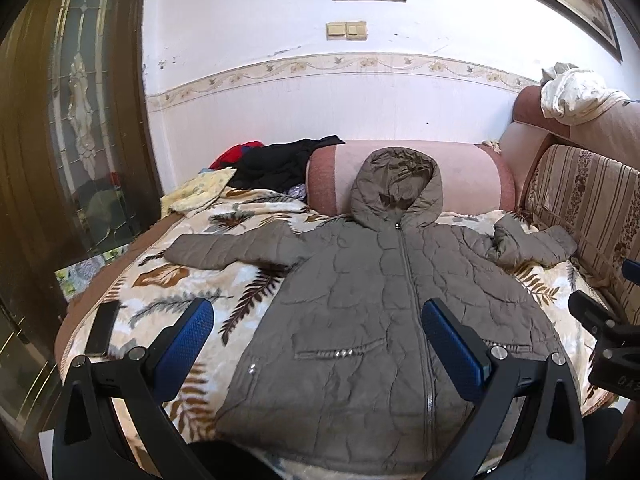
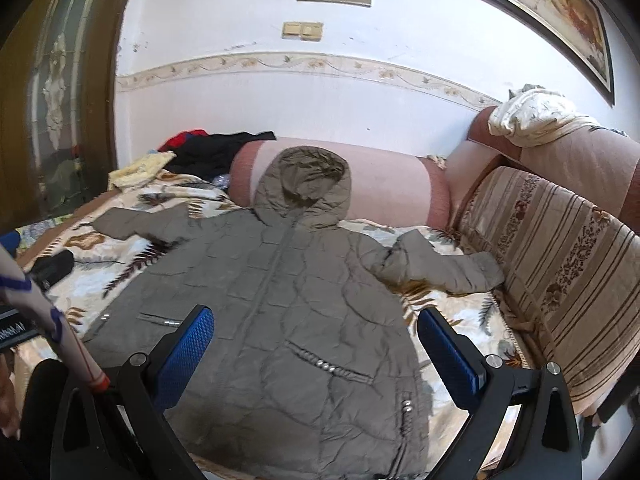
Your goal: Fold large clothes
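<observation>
A grey-brown quilted hooded jacket (image 1: 360,300) (image 2: 280,304) lies spread flat, front up and zipped, on a leaf-patterned blanket (image 1: 180,280) (image 2: 452,312). Its hood (image 1: 396,188) (image 2: 304,184) rests against a pink bolster. The left sleeve (image 1: 228,250) stretches out sideways; the right sleeve (image 2: 440,268) is bent and bunched near the sofa back. My left gripper (image 1: 316,332) hovers open above the jacket's lower front. My right gripper (image 2: 316,336) is open too, over the lower right part near a pocket. Nothing is between either pair of fingers.
A black phone (image 1: 102,328) lies on the blanket at left. Dark, red and yellow clothes (image 1: 276,164) are heaped at the back left. A striped sofa back (image 2: 560,272) bounds the right side, with a white cloth (image 2: 536,116) on top. A door (image 1: 72,120) stands left.
</observation>
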A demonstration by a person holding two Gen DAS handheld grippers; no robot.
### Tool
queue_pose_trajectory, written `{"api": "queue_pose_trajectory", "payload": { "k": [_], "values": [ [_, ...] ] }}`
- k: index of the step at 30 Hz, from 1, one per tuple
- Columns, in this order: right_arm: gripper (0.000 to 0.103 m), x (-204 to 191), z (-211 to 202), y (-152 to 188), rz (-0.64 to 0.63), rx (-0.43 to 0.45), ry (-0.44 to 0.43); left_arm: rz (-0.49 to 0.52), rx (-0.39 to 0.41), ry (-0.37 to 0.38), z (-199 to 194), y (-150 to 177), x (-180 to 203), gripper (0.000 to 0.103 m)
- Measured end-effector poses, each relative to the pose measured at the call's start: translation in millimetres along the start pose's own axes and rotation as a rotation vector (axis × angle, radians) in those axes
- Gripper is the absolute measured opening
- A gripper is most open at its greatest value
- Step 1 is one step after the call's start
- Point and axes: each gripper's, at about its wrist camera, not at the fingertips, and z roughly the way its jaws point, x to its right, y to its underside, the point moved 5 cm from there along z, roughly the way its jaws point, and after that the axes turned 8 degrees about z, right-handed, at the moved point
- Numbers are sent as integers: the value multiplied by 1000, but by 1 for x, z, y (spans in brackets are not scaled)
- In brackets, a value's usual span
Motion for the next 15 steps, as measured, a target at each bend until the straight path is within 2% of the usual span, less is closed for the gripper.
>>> {"api": "queue_pose_trajectory", "payload": {
  "k": [10,15],
  "values": [
    [103,23,45,-8,0,-42,112,7,-35,45,65,-15,21,103],
    [103,57,72,-14,15,-70,177,36,-22,40,98,-30,38,103]
  ]
}}
